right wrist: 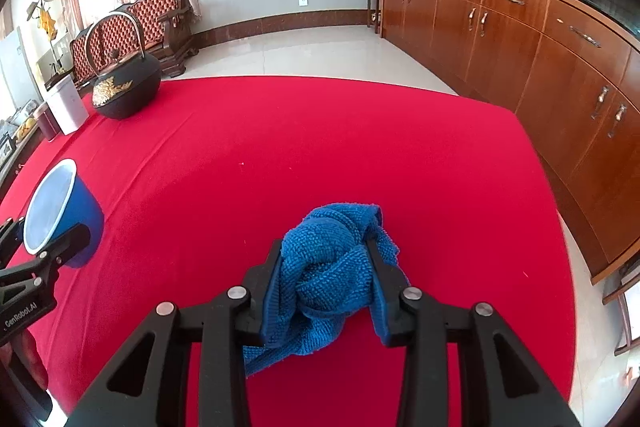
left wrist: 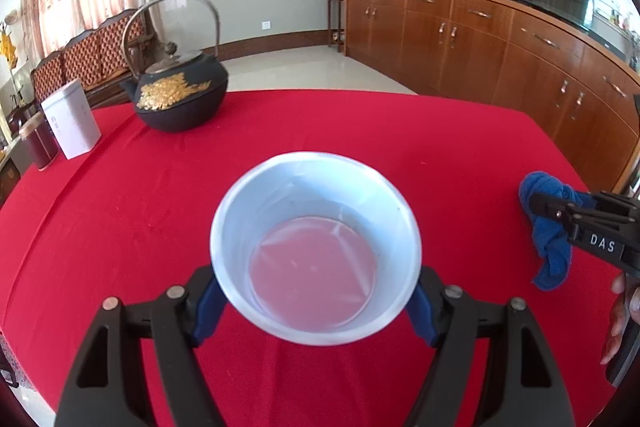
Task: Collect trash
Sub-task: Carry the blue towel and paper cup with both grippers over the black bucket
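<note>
cups: 1 point(left wrist: 316, 247) | cloths: 1 point(right wrist: 328, 267) | kettles: 1 point(left wrist: 180, 95) | tins: 1 point(left wrist: 72, 119) | jars: 1 point(left wrist: 36, 147)

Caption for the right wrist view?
Right gripper clamps a bunched blue cloth over the red tablecloth.

Each camera sat just behind its own gripper's fingers, looking forward and steeply down over the red tablecloth point(left wrist: 360, 131). The left wrist view faced the blue cup point(left wrist: 316, 247) close up; the right wrist view faced the blue cloth point(right wrist: 324, 267) equally near. Both shared the black teapot point(left wrist: 180, 95), the wooden cabinets point(right wrist: 520, 59) and each other's gripper at the edge.
</note>
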Demonstrator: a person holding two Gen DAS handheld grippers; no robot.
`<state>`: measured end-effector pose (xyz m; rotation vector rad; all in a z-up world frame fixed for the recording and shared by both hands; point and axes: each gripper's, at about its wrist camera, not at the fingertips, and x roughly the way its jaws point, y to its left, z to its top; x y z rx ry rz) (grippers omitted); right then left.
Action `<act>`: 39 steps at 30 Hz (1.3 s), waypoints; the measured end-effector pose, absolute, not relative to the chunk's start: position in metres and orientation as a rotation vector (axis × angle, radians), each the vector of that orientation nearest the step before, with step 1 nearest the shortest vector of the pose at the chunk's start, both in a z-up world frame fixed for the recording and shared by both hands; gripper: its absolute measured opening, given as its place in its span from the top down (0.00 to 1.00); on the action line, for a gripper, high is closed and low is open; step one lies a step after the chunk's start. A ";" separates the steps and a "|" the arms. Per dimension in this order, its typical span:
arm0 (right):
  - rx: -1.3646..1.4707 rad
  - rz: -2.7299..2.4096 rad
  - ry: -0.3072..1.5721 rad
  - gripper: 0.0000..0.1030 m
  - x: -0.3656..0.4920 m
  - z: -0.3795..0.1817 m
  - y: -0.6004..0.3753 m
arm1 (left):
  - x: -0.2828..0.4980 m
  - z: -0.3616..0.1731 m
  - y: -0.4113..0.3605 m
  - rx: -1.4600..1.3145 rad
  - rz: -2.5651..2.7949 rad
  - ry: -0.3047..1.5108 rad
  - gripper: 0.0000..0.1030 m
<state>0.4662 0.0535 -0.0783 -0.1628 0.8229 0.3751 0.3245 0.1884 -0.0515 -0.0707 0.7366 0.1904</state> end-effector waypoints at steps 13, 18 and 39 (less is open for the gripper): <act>-0.139 0.312 0.762 0.62 0.385 -0.040 -0.022 | 0.274 -0.032 0.125 -0.023 0.103 0.708 0.26; -0.127 0.272 0.747 0.62 0.351 -0.027 -0.060 | 0.256 -0.026 0.092 -0.006 0.047 0.701 0.26; -0.032 0.021 0.696 0.62 0.228 -0.010 -0.251 | 0.223 -0.020 -0.061 0.055 -0.247 0.656 0.26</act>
